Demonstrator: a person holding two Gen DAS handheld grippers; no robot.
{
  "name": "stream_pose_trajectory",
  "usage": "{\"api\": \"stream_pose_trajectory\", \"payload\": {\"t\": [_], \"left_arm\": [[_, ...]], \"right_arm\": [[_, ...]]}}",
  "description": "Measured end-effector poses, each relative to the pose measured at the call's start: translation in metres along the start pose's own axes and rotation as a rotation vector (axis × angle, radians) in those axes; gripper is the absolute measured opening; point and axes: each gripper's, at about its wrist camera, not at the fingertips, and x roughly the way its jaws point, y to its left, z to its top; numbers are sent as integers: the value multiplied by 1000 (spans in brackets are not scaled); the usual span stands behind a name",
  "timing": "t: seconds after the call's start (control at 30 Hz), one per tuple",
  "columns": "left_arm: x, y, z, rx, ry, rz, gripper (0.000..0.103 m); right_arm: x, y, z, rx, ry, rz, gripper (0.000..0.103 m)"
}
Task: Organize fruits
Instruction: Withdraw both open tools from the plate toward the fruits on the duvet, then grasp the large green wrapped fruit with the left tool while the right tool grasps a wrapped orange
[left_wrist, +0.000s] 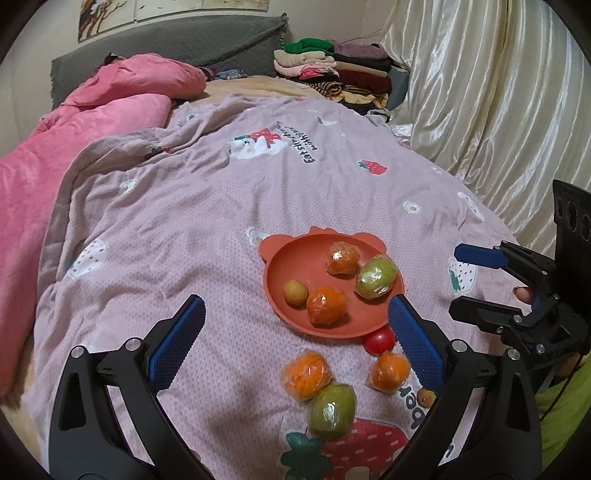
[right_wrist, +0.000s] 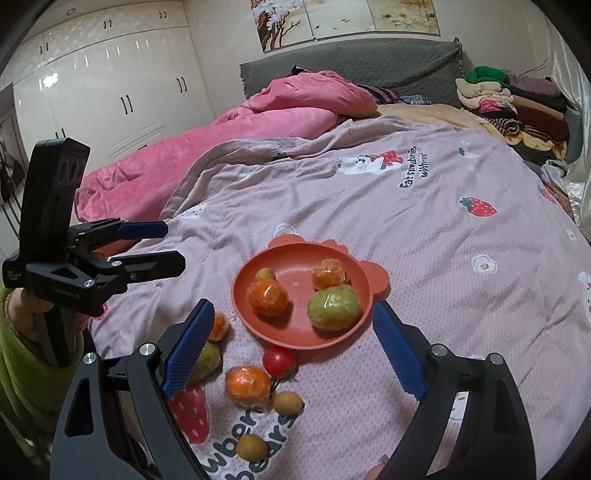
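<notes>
- Both the left gripper (left_wrist: 295, 339) and the right gripper (right_wrist: 293, 347) are held wide, with nothing gripped.
- Four fruits are already in the orange plate (right_wrist: 295, 332); others, such as the wrapped orange (right_wrist: 247, 386) and tomato (right_wrist: 277, 362), lie loose just before it.
- One loose fruit should be straddled squarely and closed on gently, since the wrap looks slippery.
- Everything rests on a soft quilt (right_wrist: 424, 258) on a bed, so fruit may roll.

- My left gripper (left_wrist: 297, 314) has black moulded arms with teardrop cut-outs; silver round screws at the pivots; blue cross-hatched fingers (left_wrist: 177, 341)
- My right gripper (right_wrist: 293, 317) is the same build; its blue pads have toothed edges
- A black upright camera block sits on each
- My sleeve (right_wrist: 22, 373) is fuzzy lime-green
</notes>
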Motion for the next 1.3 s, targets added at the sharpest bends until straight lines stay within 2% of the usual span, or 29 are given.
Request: {"api": "stream_pose_trajectory", "payload": {"t": [0.2, 1.3], "left_arm": [[-4, 1, -12, -1, 4, 21, 93], [-7, 2, -52, -24, 51, 19, 93]], "right_arm": [[-2, 5, -5, -8, 7, 5, 87], [5, 32, -42, -60, 133, 8, 87]]}}
